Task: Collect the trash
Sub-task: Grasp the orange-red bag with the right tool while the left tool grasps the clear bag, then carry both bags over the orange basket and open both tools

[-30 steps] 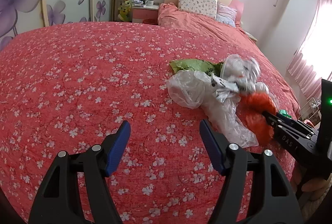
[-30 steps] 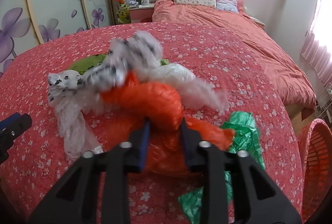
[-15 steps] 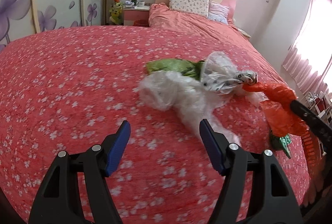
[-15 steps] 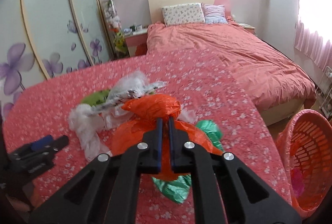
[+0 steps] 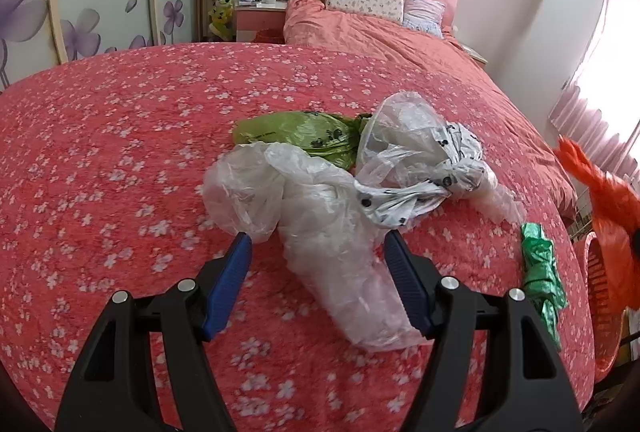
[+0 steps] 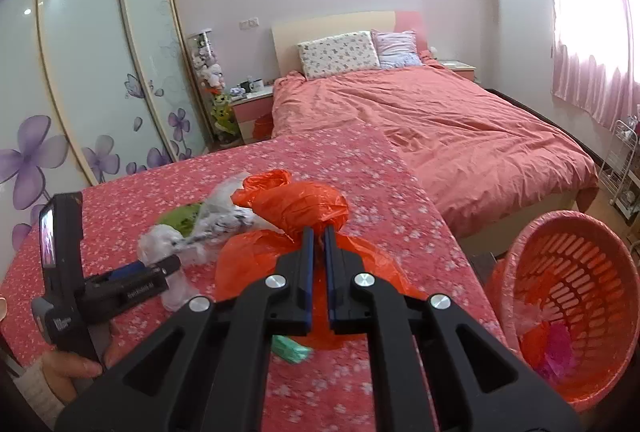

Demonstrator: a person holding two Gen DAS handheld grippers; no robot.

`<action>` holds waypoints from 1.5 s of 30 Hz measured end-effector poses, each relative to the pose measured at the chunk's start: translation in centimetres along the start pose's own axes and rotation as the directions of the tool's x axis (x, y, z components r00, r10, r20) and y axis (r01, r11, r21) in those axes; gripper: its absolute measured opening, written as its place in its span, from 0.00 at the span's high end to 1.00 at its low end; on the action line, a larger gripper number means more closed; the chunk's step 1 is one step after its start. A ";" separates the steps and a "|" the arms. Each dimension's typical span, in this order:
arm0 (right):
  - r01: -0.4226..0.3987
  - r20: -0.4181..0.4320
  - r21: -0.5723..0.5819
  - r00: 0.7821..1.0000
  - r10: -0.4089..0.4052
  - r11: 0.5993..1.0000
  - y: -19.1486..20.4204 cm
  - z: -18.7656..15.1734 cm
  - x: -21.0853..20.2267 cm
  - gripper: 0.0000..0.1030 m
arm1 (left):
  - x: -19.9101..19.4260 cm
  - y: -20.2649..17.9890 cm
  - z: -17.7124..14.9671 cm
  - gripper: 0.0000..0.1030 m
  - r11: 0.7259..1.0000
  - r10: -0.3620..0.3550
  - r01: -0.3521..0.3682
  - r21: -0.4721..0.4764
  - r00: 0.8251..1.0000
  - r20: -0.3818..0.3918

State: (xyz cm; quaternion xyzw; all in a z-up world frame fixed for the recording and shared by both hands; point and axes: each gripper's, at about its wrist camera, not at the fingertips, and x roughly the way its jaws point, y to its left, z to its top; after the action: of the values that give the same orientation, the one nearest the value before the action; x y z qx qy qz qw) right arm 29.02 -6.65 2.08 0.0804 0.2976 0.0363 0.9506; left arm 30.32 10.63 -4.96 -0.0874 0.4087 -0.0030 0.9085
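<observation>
Ahead of the left tongs (image 5: 318, 252), a clear bag (image 5: 328, 244) fills the gap between their open pads; bare quilt (image 5: 100, 160) lies free leftward. Right of the right tongs (image 6: 318, 244), the basket (image 6: 576, 272) mouth stands unobstructed.

A bed with a salmon duvet (image 6: 460, 128) and two pillows (image 6: 340, 54) stands at twelve o'clock against a pale pink wall. Sliding wardrobe doors with purple flowers (image 6: 92, 80) fill ten o'clock. Pink curtains (image 6: 592, 32) glow with daylight at two o'clock.
</observation>
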 end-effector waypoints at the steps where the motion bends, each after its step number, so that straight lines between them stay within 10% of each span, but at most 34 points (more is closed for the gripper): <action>1: 0.005 -0.003 0.003 1.000 -0.005 1.000 -0.2 -0.1 0.0 0.94 | 0.1 -0.2 -0.1 0.35 1.000 0.002 -0.002 0.000 1.000 0.000; 14: 0.032 -0.026 0.026 0.999 -0.031 0.999 -2.0 -1.2 0.0 0.94 | 0.4 -0.1 -0.3 0.77 1.000 -0.002 0.002 -0.002 1.000 -0.006; 31: 0.007 0.015 0.029 1.000 -0.007 1.000 -1.2 -1.1 -2.9 0.94 | -7.3 3.7 0.4 0.82 0.998 0.059 -0.063 0.024 0.988 0.142; 45: 0.031 0.090 0.069 0.995 -0.037 0.997 -3.4 -0.7 -7.9 0.94 | -11.7 -2.1 -0.3 0.82 0.992 -0.033 0.008 0.125 0.979 0.201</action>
State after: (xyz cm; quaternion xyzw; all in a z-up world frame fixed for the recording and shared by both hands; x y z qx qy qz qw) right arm 22.18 -10.79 5.32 0.1088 0.2562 0.0063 0.9605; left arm 22.51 9.42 3.86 -0.0351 0.3122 -0.0288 0.9489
